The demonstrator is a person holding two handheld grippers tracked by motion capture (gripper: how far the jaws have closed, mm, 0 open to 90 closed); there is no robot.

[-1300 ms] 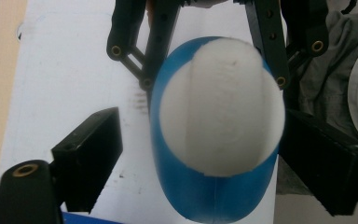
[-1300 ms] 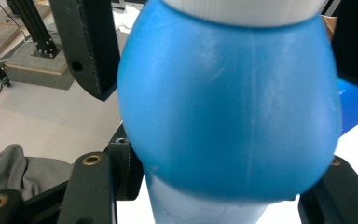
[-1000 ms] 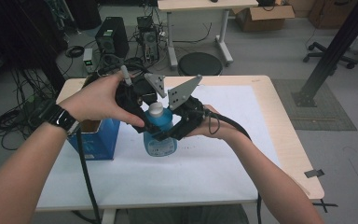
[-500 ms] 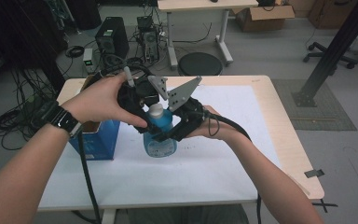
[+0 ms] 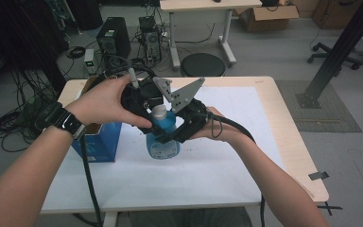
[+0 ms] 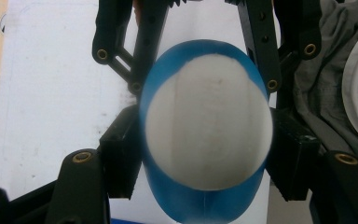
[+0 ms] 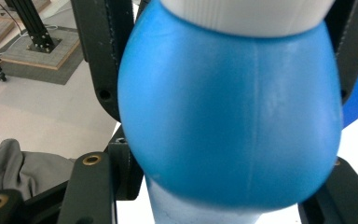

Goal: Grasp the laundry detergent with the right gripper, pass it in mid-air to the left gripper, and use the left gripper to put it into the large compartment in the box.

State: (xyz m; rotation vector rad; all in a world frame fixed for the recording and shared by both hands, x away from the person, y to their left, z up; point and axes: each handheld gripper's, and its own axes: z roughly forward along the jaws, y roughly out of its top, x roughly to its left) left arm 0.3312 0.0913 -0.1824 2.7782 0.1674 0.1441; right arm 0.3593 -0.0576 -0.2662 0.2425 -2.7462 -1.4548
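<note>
Left claw (image 5: 157, 109) and right claw (image 5: 183, 126) together mid-table, jaws clamped, both forearms angled inward.

I can't read any text here: the label on my blue bottle (image 5: 163, 142) is too blurred, and the print on the blue box (image 5: 97, 139) beside it is too small.

A bottle (image 5: 163, 137) stands upright at the middle of the table (image 5: 269, 123), on a paper sheet (image 5: 227, 156). A box (image 5: 97, 142) sits just to its left.
</note>
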